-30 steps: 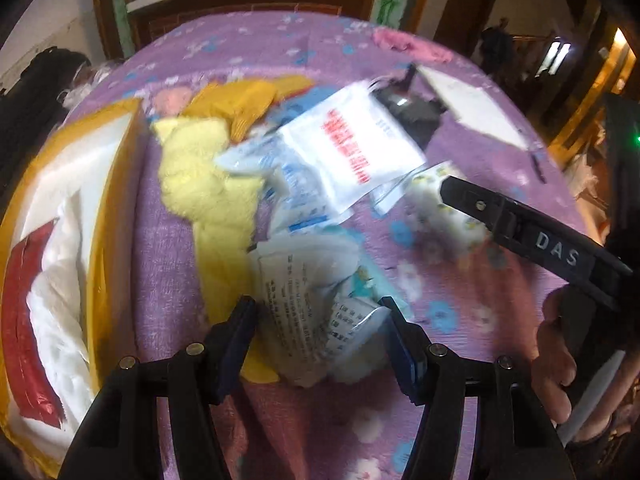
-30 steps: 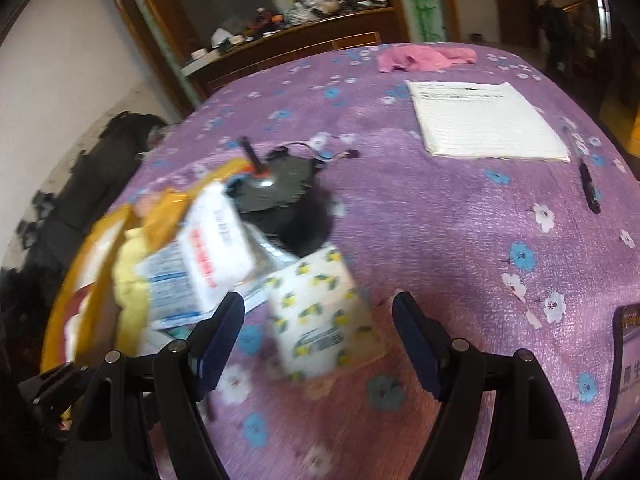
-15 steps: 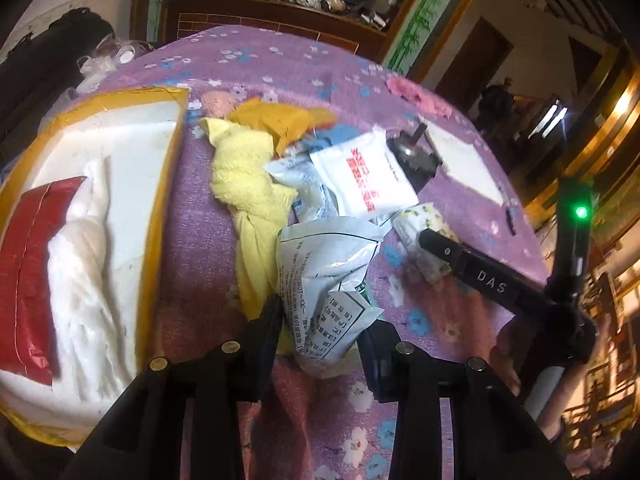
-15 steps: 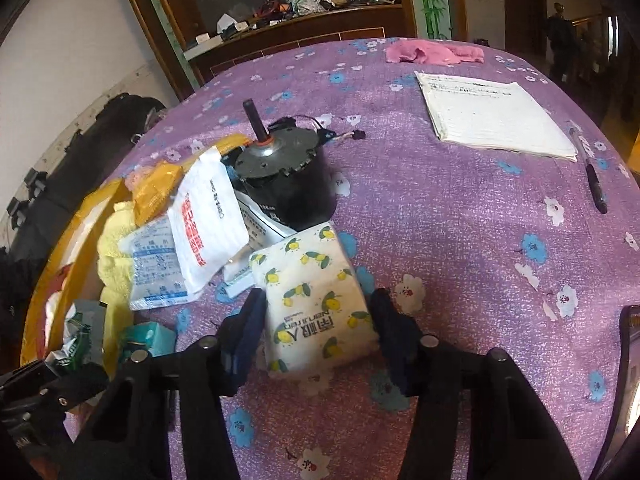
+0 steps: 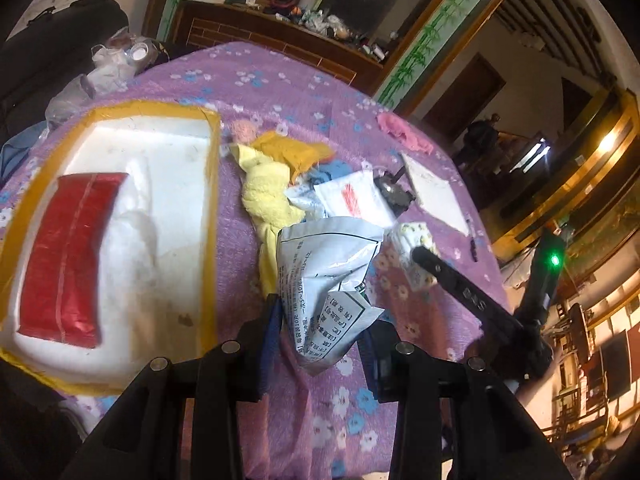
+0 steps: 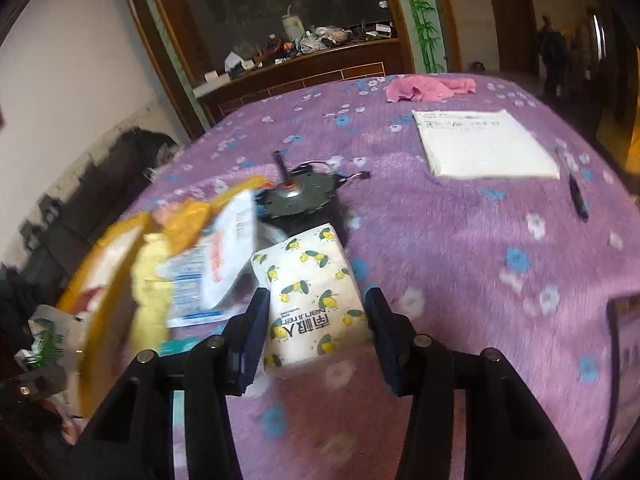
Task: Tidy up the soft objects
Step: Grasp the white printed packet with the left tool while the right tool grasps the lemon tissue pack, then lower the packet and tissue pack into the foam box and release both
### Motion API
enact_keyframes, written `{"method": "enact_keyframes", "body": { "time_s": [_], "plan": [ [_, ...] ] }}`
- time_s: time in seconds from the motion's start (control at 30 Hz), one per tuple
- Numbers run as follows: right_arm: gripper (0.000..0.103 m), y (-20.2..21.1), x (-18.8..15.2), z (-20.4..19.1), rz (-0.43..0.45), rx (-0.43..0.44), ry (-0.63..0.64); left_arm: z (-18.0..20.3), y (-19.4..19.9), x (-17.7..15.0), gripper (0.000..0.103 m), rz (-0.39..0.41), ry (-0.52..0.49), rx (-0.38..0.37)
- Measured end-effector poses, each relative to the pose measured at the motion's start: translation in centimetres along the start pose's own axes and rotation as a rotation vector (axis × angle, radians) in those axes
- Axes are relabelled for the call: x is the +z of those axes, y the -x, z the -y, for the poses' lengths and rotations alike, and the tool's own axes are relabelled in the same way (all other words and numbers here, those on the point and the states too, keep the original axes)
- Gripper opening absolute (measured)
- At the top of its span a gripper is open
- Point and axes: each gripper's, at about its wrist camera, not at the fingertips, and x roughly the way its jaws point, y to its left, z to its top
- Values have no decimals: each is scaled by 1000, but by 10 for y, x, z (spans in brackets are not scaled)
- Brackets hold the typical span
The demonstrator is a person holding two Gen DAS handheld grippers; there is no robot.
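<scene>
A crumpled silver pouch (image 5: 324, 280) is pinched by the left gripper (image 5: 320, 344); a lemon-print tissue pack (image 6: 316, 300) is squeezed between the right gripper's (image 6: 316, 332) closing jaws.

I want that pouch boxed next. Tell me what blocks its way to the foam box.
Nothing visible does. The left gripper holds the silver pouch raised; only bare purple cloth lies between it and the foam box.

Dim indoor light, warm lamps glowing at right; fisheye corners black; right wrist view motion-blurred.
</scene>
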Motion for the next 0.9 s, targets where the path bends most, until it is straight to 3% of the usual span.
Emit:
{"method": "enact_keyframes", "body": {
  "time_s": [0.23,0.43,0.67,0.8,0.9],
  "plan": [
    [48,33,-7,-72,31,123,90,-17,38,0,37,53,18,-13],
    [48,15,-15,-138,-59,274,161,-60,77,13,38,134,75,57],
    [48,-31,-8,-203,-145,297,240,-120,76,45,38,152,134,183],
    [48,-72,4,-232,-177,236,290,-144,46,71,38,112,140,242],
    [49,-108,18,-241,-174,207,288,-158,16,95,38,78,117,340]
  ]
}}
